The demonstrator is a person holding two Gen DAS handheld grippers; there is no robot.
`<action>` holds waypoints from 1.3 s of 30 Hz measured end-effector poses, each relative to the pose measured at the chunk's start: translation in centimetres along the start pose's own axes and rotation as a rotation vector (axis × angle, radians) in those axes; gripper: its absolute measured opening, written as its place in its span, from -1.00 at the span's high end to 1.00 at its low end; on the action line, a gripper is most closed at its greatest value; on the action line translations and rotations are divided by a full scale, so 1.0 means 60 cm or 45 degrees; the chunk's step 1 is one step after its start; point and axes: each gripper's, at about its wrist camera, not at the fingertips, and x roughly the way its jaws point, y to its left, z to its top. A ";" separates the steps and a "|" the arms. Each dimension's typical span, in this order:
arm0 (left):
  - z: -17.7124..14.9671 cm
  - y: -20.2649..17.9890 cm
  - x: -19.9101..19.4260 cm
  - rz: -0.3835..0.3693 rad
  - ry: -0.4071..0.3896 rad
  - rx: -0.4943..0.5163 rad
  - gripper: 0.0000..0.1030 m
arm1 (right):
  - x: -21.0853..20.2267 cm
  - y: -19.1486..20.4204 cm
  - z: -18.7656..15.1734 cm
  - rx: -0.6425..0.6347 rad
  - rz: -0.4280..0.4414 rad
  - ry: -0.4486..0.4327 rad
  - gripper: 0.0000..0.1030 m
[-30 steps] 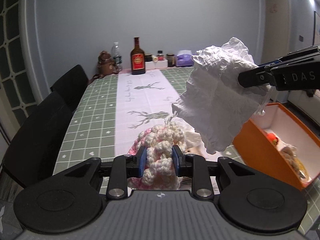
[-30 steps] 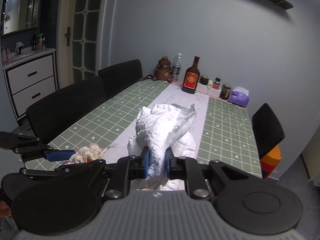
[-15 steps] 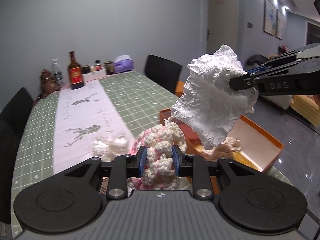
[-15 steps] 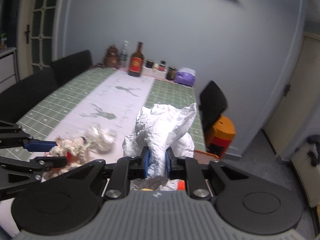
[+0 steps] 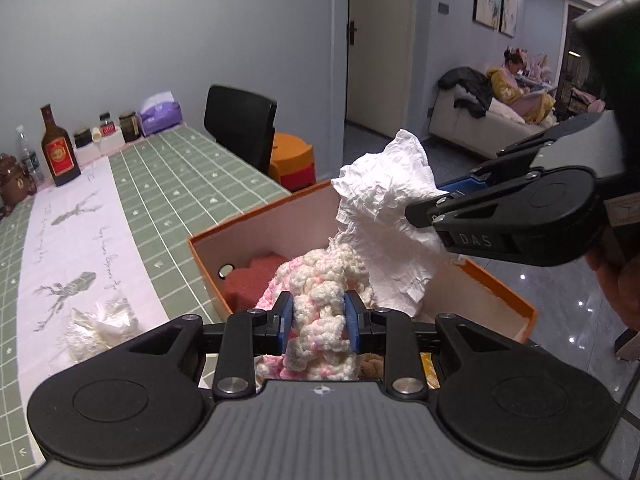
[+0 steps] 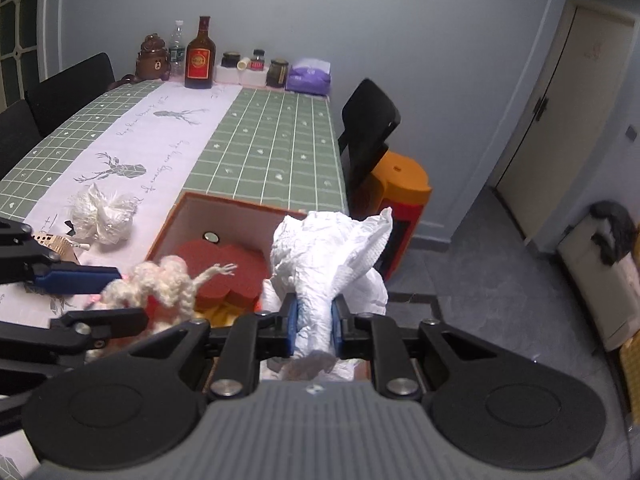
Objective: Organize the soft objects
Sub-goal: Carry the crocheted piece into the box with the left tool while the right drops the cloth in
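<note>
Hovering above the orange box [image 6: 170, 222], the left gripper [image 5: 319, 317] clamped pink-and-white yarn [image 5: 320, 280]; the right gripper [image 6: 313, 322] pinched crumpled white paper [image 6: 326, 252].

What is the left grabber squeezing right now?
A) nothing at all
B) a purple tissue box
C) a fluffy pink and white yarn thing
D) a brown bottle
C: in the left wrist view the left gripper is shut on the pink and white yarn bundle, held above the orange box, while the right gripper grips the crumpled white paper.
</note>
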 end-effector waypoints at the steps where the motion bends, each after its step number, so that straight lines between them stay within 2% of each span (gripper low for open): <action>1: 0.000 0.001 0.012 -0.005 0.011 -0.004 0.40 | 0.013 -0.001 -0.003 0.015 0.015 0.013 0.70; 8: 0.002 -0.006 0.062 -0.036 0.079 0.000 0.40 | 0.091 -0.016 -0.016 0.114 0.132 0.105 0.70; 12: 0.002 -0.005 0.092 -0.037 0.127 0.008 0.40 | 0.137 -0.032 -0.030 0.217 0.214 0.199 0.70; 22: -0.007 -0.009 0.143 -0.046 0.244 0.073 0.40 | 0.192 -0.015 -0.058 0.123 0.237 0.308 0.70; 30: -0.010 -0.010 0.159 -0.063 0.271 0.079 0.39 | 0.207 -0.011 -0.068 0.076 0.229 0.343 0.69; 34: -0.010 -0.009 0.148 -0.061 0.246 0.083 0.30 | 0.202 -0.010 -0.064 0.062 0.207 0.334 0.54; 39: -0.012 -0.013 0.124 -0.020 0.183 0.158 0.04 | 0.181 -0.009 -0.056 0.053 0.200 0.327 0.27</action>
